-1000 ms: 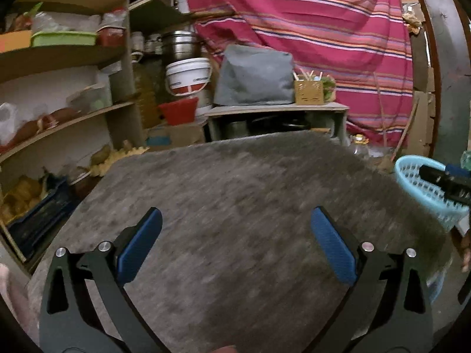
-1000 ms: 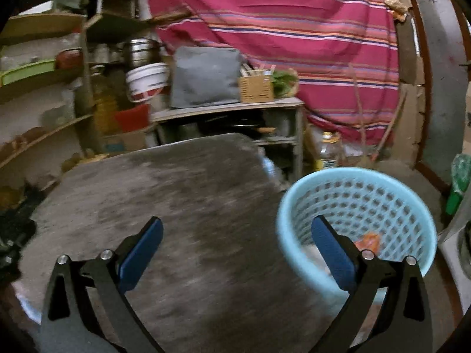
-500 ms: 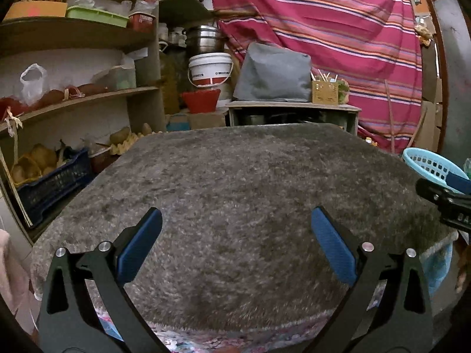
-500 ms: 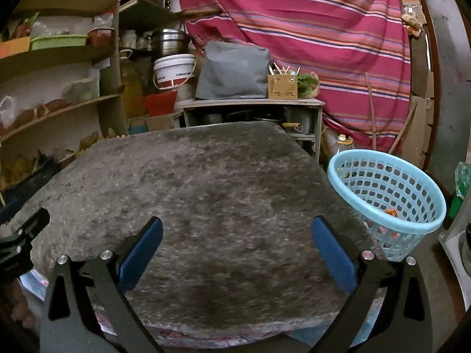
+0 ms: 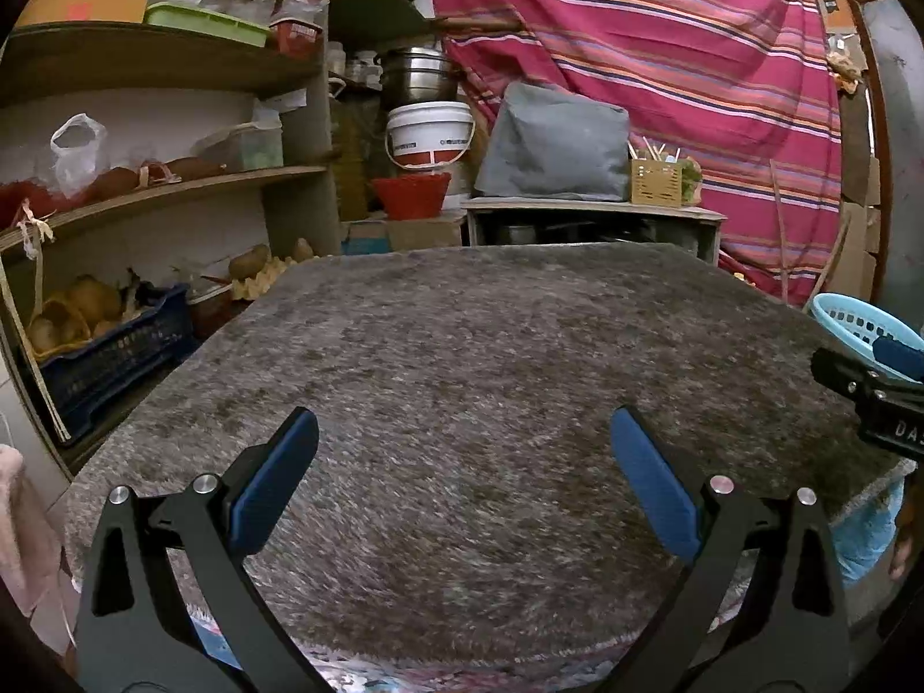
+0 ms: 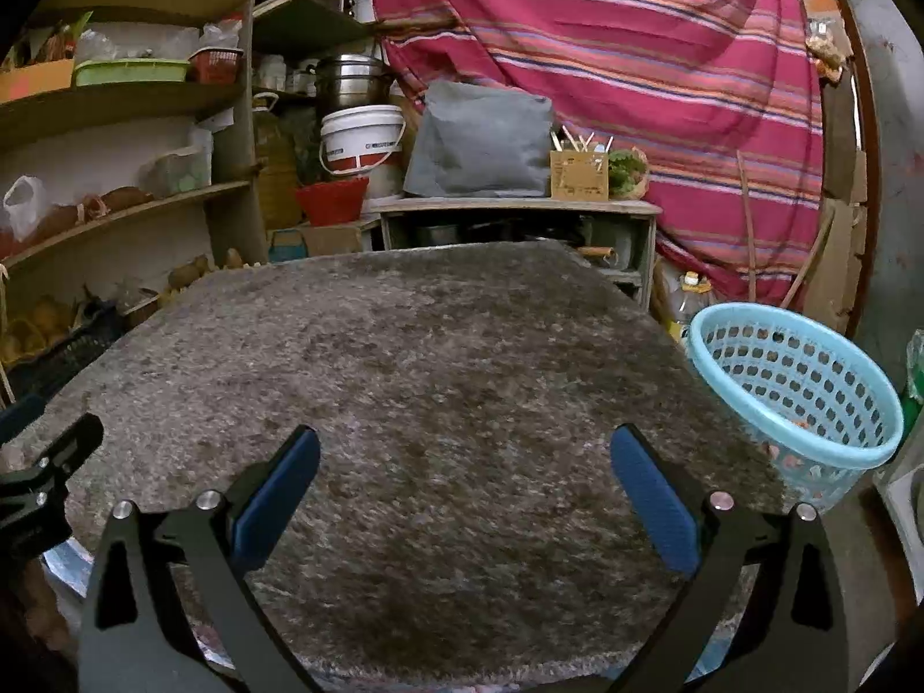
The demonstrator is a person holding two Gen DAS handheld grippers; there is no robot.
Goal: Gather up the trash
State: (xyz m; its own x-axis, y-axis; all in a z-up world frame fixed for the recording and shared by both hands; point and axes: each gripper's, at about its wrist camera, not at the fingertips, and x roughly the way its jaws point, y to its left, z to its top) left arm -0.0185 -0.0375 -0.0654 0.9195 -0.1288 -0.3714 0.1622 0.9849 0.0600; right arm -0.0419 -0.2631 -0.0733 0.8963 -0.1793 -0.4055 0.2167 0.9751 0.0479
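Note:
A light blue perforated basket [image 6: 797, 398] stands on the floor to the right of the table, with orange scraps showing inside it; its rim shows in the left wrist view [image 5: 860, 323]. The table is covered by a grey shaggy cloth [image 5: 473, 369] [image 6: 404, 369] with no trash seen on it. My left gripper [image 5: 462, 473] is open and empty over the near edge of the table. My right gripper [image 6: 465, 482] is open and empty over the near edge too, left of the basket. Each gripper shows at the edge of the other's view.
Wooden shelves [image 5: 161, 190] with bags, boxes and a dark blue crate [image 5: 110, 346] stand at the left. A low bench [image 6: 514, 208] behind the table carries a grey cushion, a white bucket and a red bowl. A striped pink cloth [image 5: 664, 58] hangs behind.
Both grippers have pulled back and lowered toward the near edge of the table. The right gripper has moved away from the basket, which now sits farther right.

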